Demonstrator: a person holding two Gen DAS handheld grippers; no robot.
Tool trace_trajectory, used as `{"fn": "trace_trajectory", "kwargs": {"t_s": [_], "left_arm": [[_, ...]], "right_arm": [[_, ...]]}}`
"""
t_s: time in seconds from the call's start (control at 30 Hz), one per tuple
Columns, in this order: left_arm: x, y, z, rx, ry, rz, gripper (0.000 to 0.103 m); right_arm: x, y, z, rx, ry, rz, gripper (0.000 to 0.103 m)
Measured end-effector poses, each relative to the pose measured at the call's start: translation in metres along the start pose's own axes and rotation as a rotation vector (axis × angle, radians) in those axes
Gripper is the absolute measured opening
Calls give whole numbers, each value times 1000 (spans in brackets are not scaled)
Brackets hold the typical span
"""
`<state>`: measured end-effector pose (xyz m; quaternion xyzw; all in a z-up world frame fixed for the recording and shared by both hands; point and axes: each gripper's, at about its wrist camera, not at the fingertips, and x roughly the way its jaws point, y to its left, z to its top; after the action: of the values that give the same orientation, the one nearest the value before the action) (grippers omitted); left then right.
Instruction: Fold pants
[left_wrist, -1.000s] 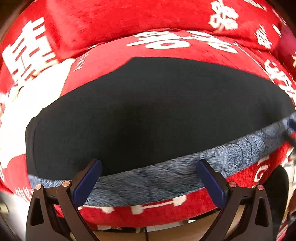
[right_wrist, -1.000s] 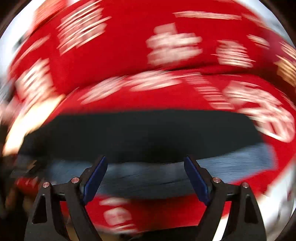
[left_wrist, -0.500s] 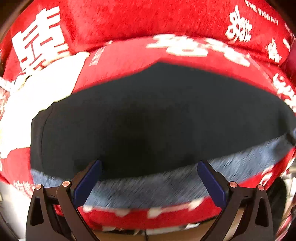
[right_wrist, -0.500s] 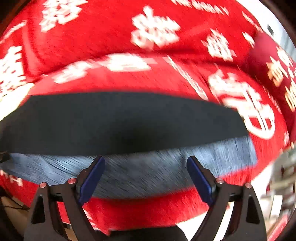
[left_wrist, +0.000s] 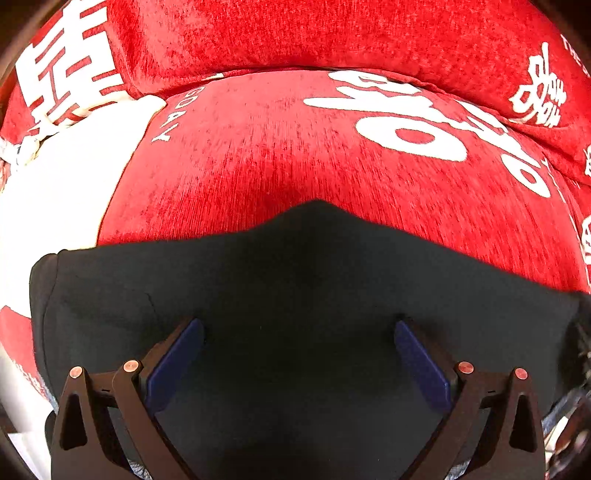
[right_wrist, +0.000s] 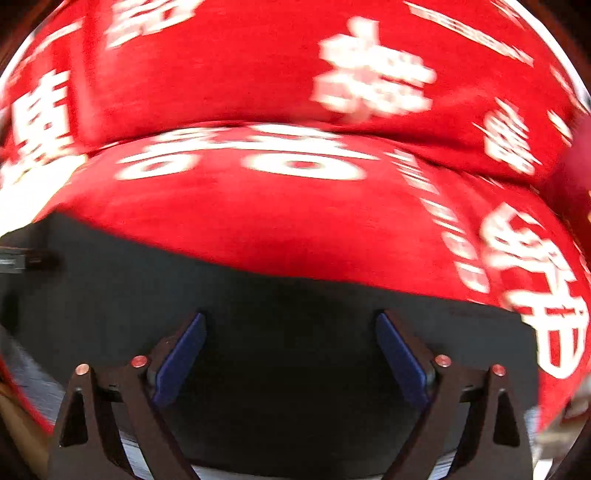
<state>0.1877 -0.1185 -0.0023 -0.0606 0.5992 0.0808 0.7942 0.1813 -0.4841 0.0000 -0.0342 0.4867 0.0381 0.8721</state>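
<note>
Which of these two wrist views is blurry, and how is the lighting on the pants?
Right wrist view: motion-blurred, white print on the red sofa cover smeared. Left wrist view: sharp, strong fisheye bending, white patch blown out at left. In both, the black pants read nearly featureless under the open left gripper and right gripper.

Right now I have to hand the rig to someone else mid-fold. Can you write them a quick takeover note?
Left gripper: open, empty, fingers spread over the dark pants.
Right gripper: open, empty, over the same pants; this view is motion-blurred.
Pants lie flat on the red cushion with white lettering, the far edge peaked in the middle in the left view. A strip of blue-grey patterned cloth shows beneath their near edge.
Done: pants spread out; how many folds are made cannot be told.
Left: grip an edge with both grippers and fold over.
</note>
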Motion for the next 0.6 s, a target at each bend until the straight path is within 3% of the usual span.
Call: {"fn": "trace_trajectory", "kwargs": {"t_s": [0.07,0.13,0.23,0.4,0.5,0.6], "left_arm": [[3,-4,4,9,1,26,103],[2,-7,5,8,7,41,103],[-11,-12,-7,35,4,41,103],[-38,-42,-66,211,-9,-61,103],[-47,-72,-97,319,-14,-77,103],[-53,-106,-110,431,-53,-63,103]], "right_arm": [[5,-43,0,106,-12,27,103],[7,-77,1,165,-6,-78,103],[-16,-111,-7,257,-48,-94,103],[-75,-124,-71,223,-145,-42,103],[-101,-123,-123,243,-201,56,103],[-115,-114,-140,260,-287,92,103]]}}
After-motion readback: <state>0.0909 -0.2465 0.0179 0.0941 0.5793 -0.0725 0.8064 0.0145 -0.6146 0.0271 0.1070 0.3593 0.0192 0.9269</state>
